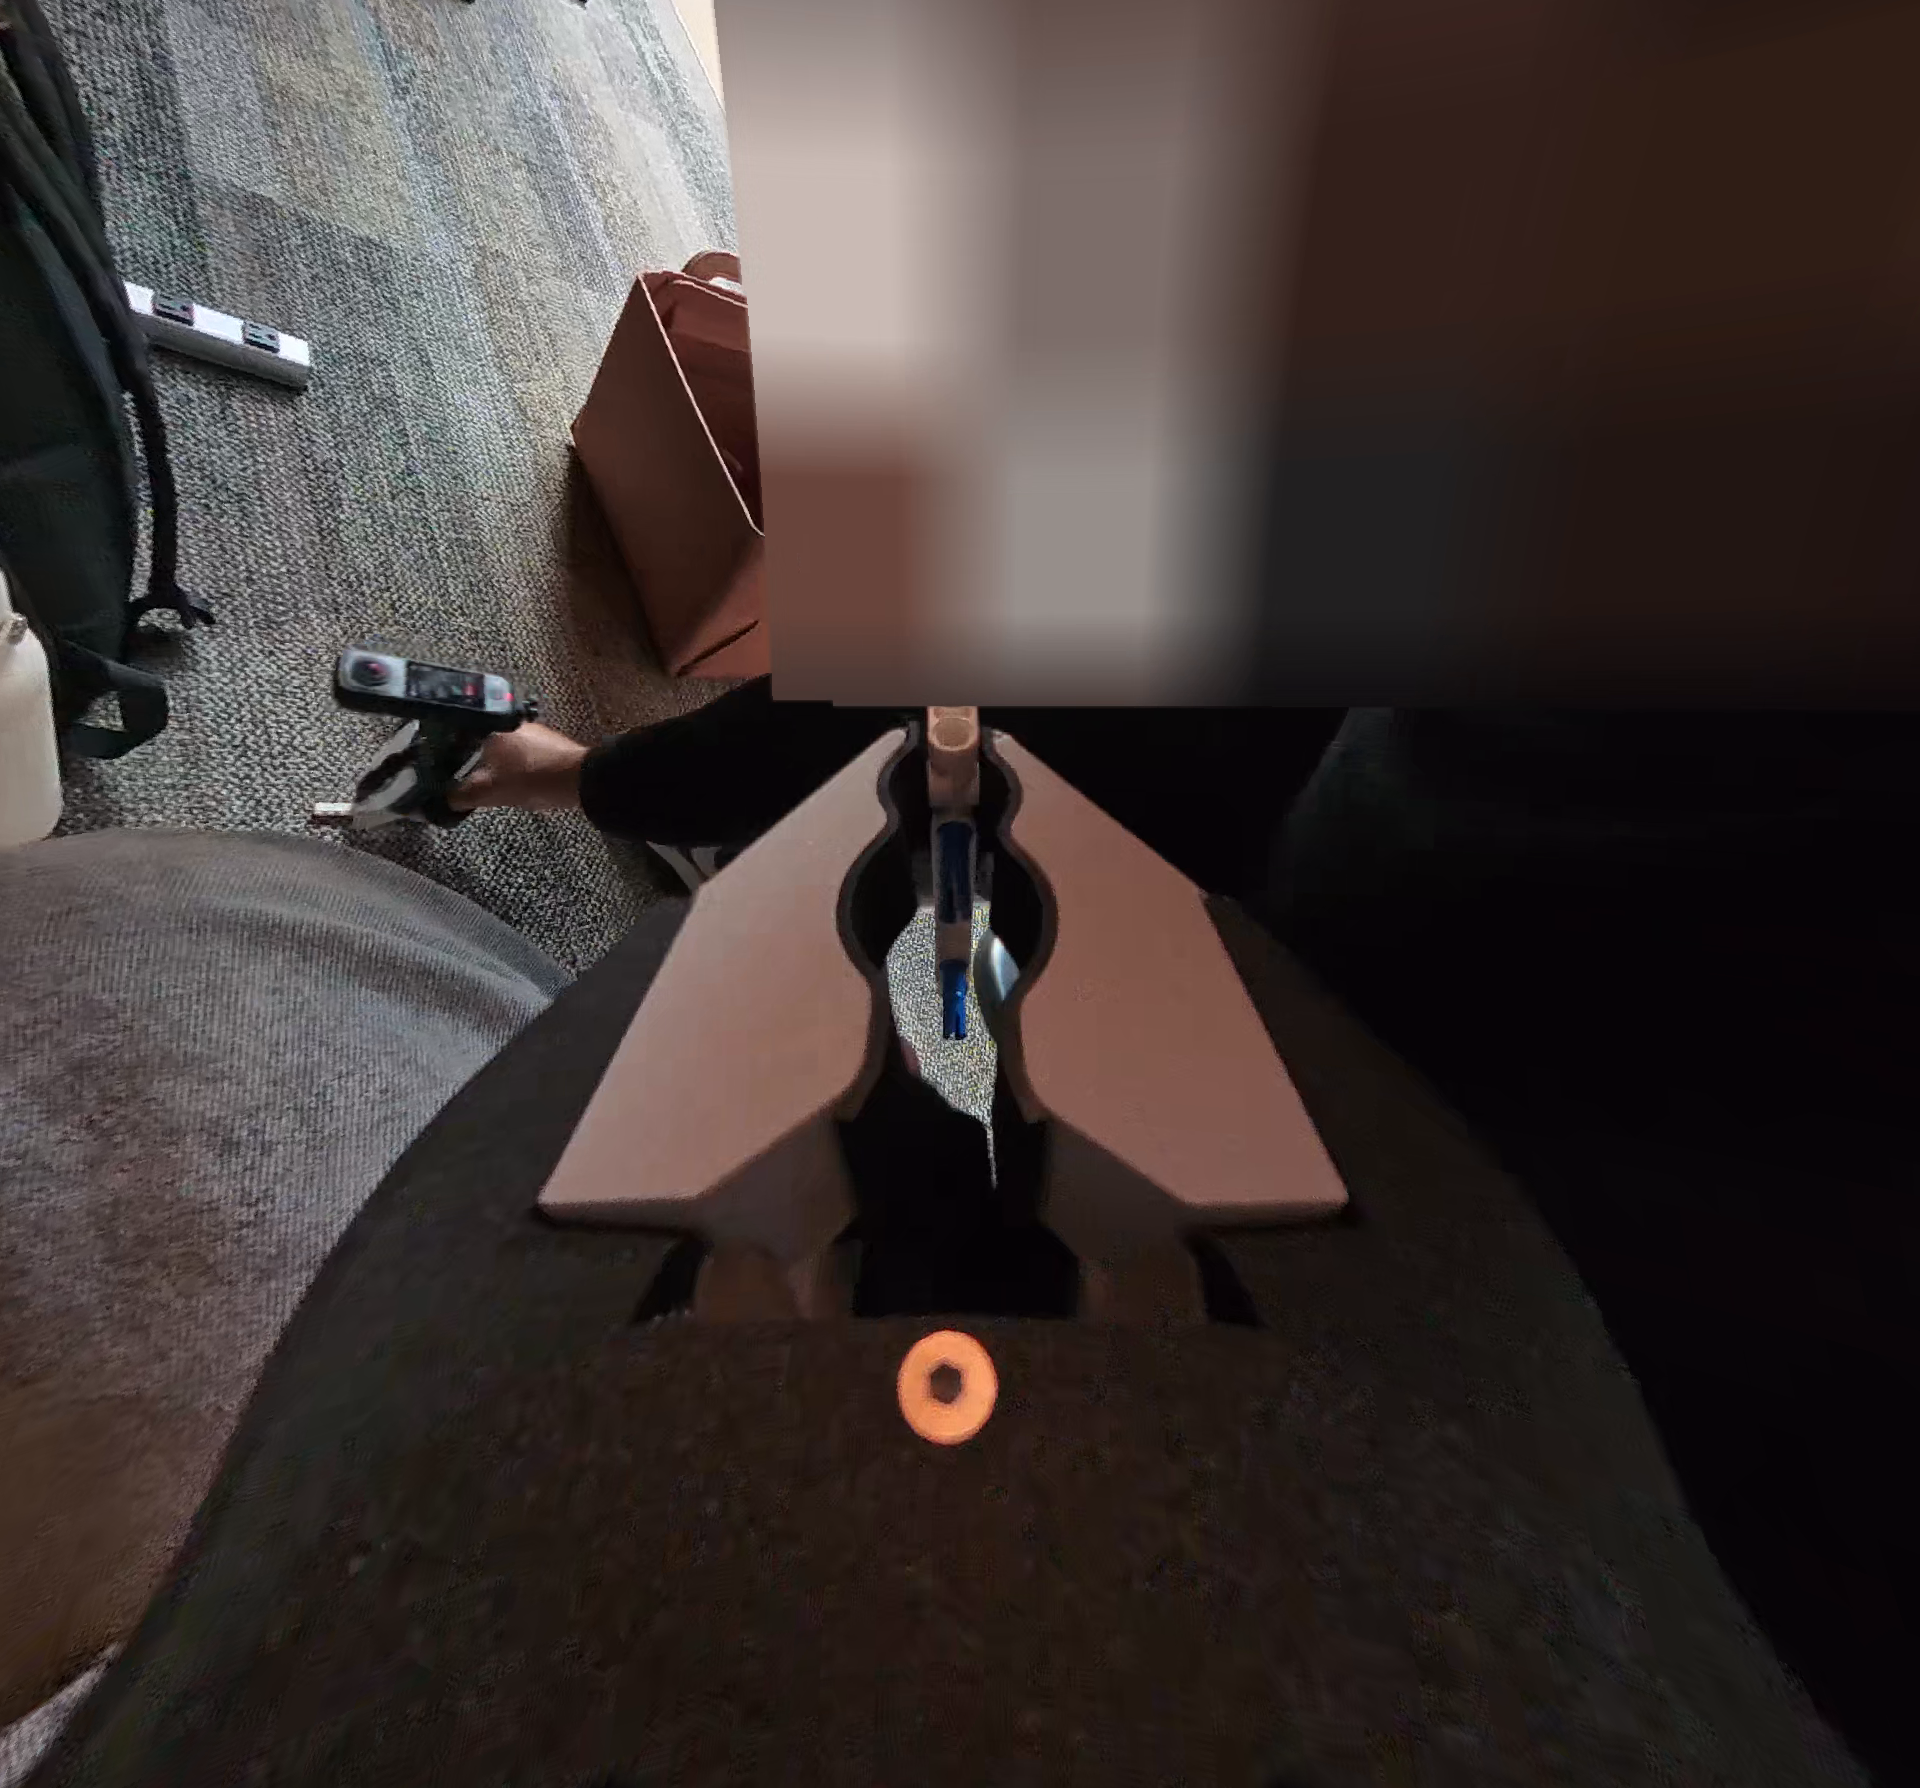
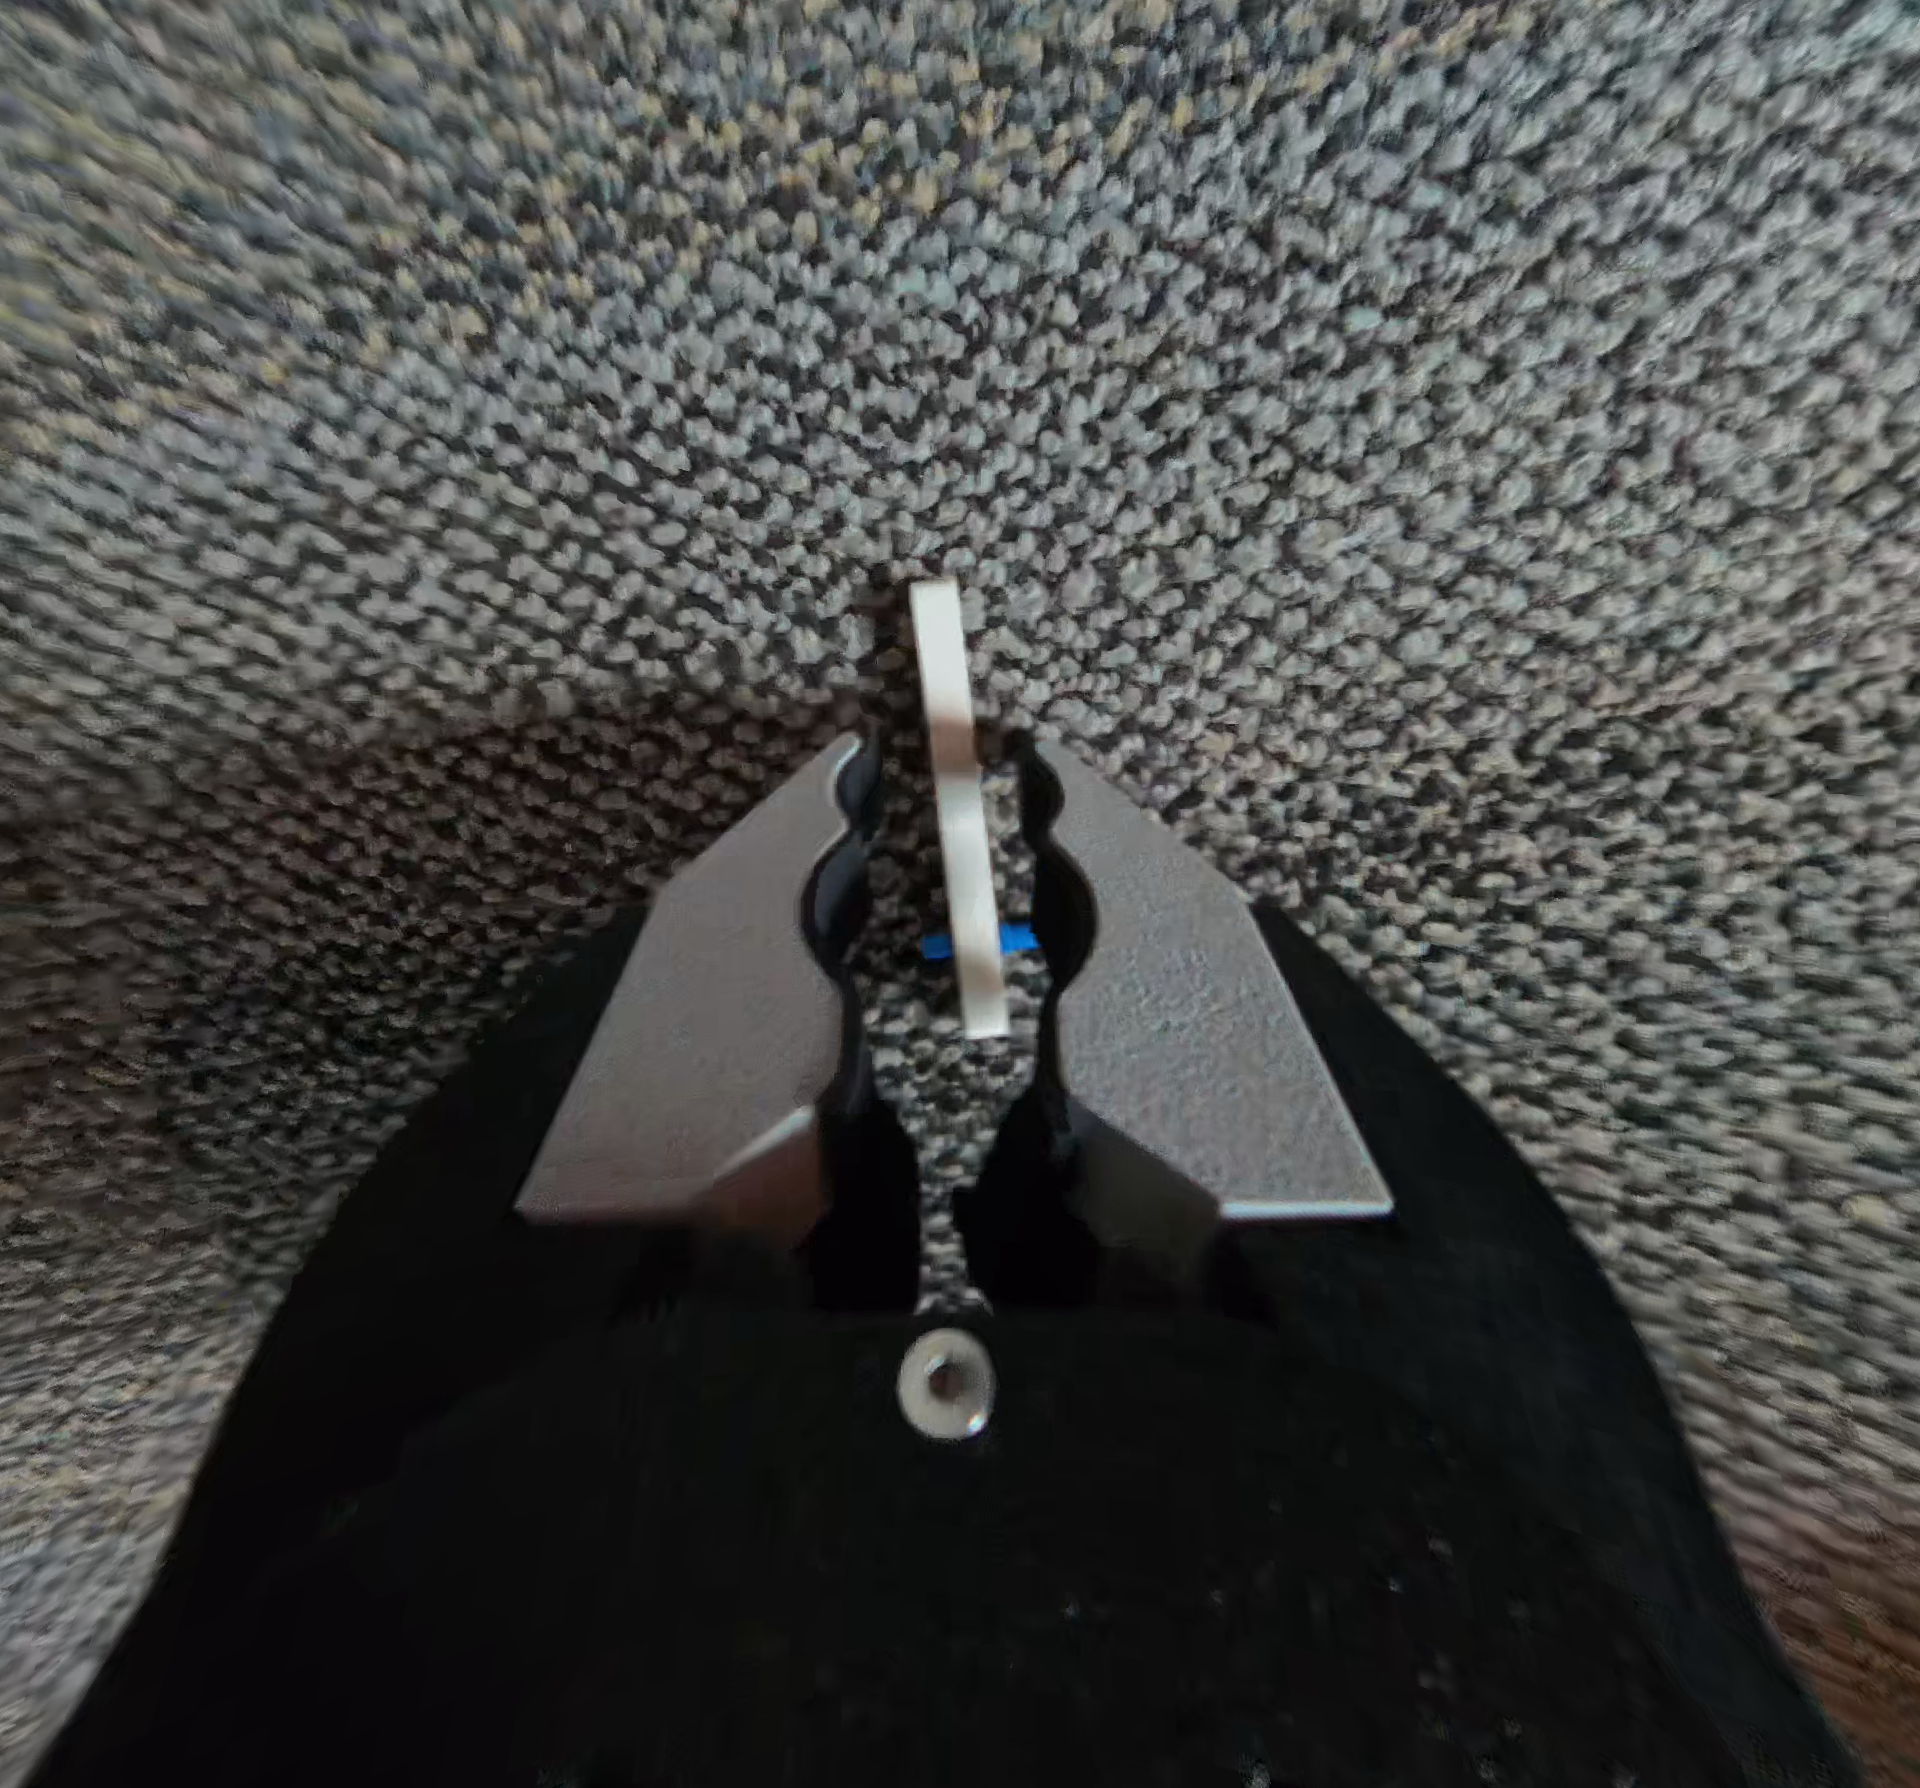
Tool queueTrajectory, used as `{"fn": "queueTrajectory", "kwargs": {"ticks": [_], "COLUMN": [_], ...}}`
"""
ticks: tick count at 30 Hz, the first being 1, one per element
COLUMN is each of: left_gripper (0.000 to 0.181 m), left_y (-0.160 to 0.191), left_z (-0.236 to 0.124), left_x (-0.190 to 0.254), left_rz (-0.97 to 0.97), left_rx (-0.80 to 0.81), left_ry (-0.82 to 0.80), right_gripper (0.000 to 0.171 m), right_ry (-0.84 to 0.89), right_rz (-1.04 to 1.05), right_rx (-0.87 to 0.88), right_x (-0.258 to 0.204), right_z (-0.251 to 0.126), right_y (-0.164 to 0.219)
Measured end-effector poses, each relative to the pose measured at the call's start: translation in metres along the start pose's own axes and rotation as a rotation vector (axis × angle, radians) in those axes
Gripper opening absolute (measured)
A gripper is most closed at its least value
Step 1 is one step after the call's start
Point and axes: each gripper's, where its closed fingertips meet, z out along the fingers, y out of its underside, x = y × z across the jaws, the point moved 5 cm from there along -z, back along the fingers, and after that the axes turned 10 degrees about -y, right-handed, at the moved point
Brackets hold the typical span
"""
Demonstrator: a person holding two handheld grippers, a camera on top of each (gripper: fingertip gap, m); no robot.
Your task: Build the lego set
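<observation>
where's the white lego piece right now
In the right wrist view the white piece stands on edge between the right gripper's fingers, just above the carpet, a blue pin crossing it.

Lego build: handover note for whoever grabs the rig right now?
Left gripper: shut on a pale beam with blue pins fitted, held up in the air.
Right gripper: low over the carpet. A white beam carrying a blue pin stands edge-on between its fingers. Gaps show on both sides, so the grip is unclear.
Done: both beams pinned.
Left: the beams are still apart and need joining. No other parts of the set are in view.
</observation>
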Motion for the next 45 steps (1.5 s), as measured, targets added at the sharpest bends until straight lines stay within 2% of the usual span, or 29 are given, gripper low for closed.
{"fn": "queueTrajectory", "kwargs": {"ticks": [1, 4, 7, 9, 11, 13, 16, 19, 23, 27, 30, 33, 37, 40, 42, 45], "left_gripper": [0.005, 0.005, 0.005, 0.005, 0.004, 0.003, 0.003, 0.005, 0.005, 0.005, 0.005, 0.004, 0.004, 0.004, 0.004, 0.004], "left_y": [-0.001, 0.001, 0.002, -0.003, -0.021, -0.043, -0.079, -0.093, -0.083, -0.069, -0.049, -0.032, -0.038, -0.084, -0.129, -0.187], "left_z": [0.001, 0.005, 0.012, 0.016, 0.018, 0.022, 0.031, 0.040, 0.041, 0.045, 0.059, 0.084, 0.117, 0.144, 0.162, 0.199], "left_x": [0.000, -0.003, -0.008, -0.008, -0.001, 0.005, 0.004, -0.012, -0.031, -0.032, -0.017, 0.025, 0.106, 0.154, 0.179, 0.195], "left_rz": [0.006, 0.029, 0.043, 0.026, 0.041, -0.005, -0.129, -0.194, -0.365, -0.566, -0.631, -0.534, -0.111, 0.196, 0.287, 0.429], "left_rx": [-0.003, -0.024, -0.043, -0.049, -0.010, 0.049, 0.169, 0.263, 0.308, 0.313, 0.216, 0.051, -0.074, -0.008, 0.052, 0.098], "left_ry": [0.002, -0.011, -0.034, -0.041, -0.035, -0.013, -0.040, -0.162, -0.197, -0.141, -0.077, 0.038, 0.215, 0.277, 0.338, 0.363], "right_gripper": [0.011, 0.008, 0.006, 0.006, 0.006, 0.006, 0.006, 0.006, 0.006, 0.006, 0.007, 0.007, 0.007, 0.006, 0.007, 0.007], "right_ry": [0.049, 0.061, -0.007, -0.022, -0.118, -0.216, -0.338, -0.375, -0.270, -0.178, -0.082, 0.061, 0.340, 0.507, 0.557, 0.702], "right_rz": [-0.049, -0.156, -0.058, -0.042, -0.060, -0.166, -0.461, -0.587, -0.630, -0.507, -0.406, -0.283, -0.122, -0.116, -0.128, -0.186], "right_rx": [0.011, 0.012, -0.008, 0.057, 0.159, 0.199, 0.184, 0.213, 0.384, 0.566, 0.703, 0.857, 0.990, 1.017, 0.964, 0.934], "right_x": [0.005, 0.004, 0.007, -0.006, -0.048, -0.113, -0.233, -0.319, -0.364, -0.384, -0.396, -0.402, -0.404, -0.397, -0.379, -0.328], "right_z": [0.000, 0.002, -0.001, -0.019, -0.055, -0.108, -0.214, -0.322, -0.456, -0.557, -0.624, -0.678, -0.718, -0.755, -0.779, -0.809], "right_y": [-0.005, -0.005, -0.004, -0.012, -0.028, -0.036, -0.024, -0.012, -0.034, -0.052, -0.062, -0.059, -0.027, -0.016, -0.018, -0.027]}}
